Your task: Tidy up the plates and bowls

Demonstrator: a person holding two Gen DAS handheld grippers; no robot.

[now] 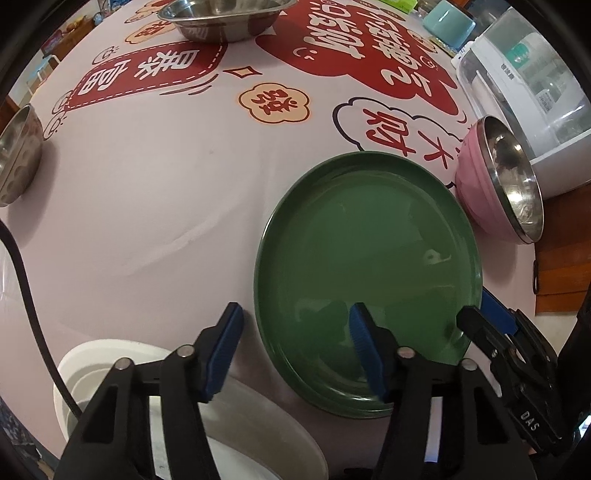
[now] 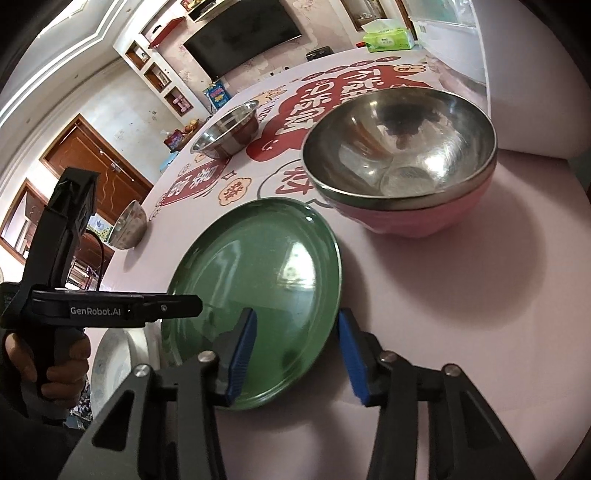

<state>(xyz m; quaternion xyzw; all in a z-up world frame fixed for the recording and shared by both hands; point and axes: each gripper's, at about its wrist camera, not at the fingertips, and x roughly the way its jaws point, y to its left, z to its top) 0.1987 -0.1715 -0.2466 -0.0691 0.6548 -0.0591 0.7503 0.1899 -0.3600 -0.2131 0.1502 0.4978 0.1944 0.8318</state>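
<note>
on the printed pink table (image 1: 147, 221), both sets of jaws straddle the glossy round green plate's (image 1: 369, 258) rim, spread, not pinching; it could slip sideways.

Evenly bright, soft daylight. Strong fisheye bending and black vignette at edges. Window glare on green plate (image 2: 258, 291) and steel bowl (image 2: 400, 142); soft shadow beside bowl. Slight blur near frame rims, centre sharp.

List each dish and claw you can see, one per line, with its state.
Green plate: flat on the table, empty, its rim between both claws.
Pink bowl: upright, empty.
Steel basin: upright, empty.
White plates: stacked.
Left claw: open.
Right claw: open.
</note>
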